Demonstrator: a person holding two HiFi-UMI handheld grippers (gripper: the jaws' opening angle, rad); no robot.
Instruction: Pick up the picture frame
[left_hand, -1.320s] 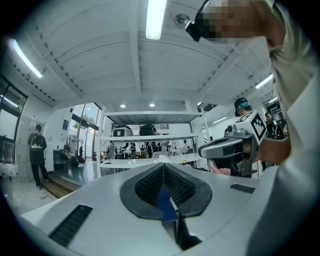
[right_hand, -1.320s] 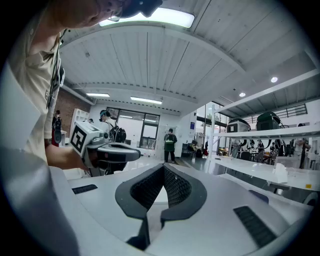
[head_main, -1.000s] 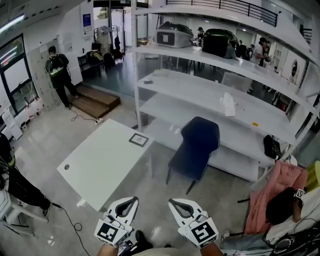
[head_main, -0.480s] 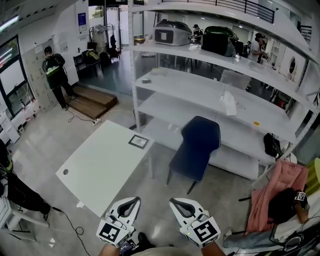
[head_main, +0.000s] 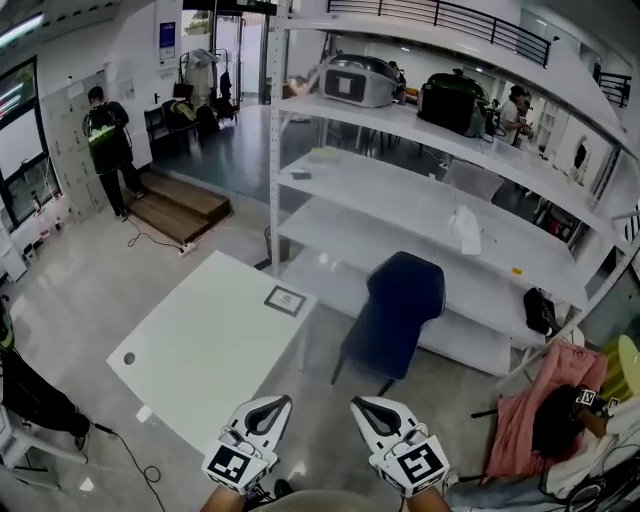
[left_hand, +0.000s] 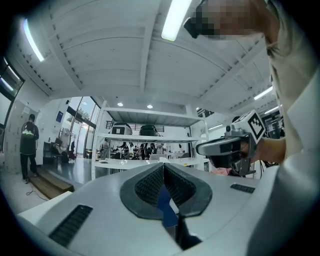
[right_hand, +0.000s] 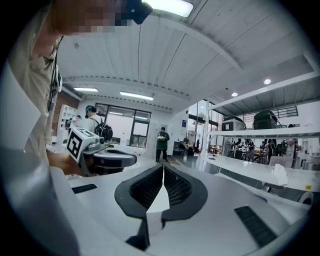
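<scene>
The white plastic left hand-held gripper (head_main: 278, 403) and right hand-held gripper (head_main: 358, 404) are hovering above the glossy grey floor (head_main: 90, 290), each clenching its ribbed black pads together on nothing. The small, square, dark-rimmed picture frame (head_main: 286, 300) is lying flat near the far corner of the smooth white rectangular desk (head_main: 200, 350), beside a navy padded chair (head_main: 400, 310).

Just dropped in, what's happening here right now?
A person stands holding a gripper in each hand, low in front of the body. The left gripper and right gripper both have their jaws together with nothing between them. The picture frame lies flat near the far corner of the white table, close to the blue chair and well ahead of both grippers. It has not been picked up yet.
</scene>
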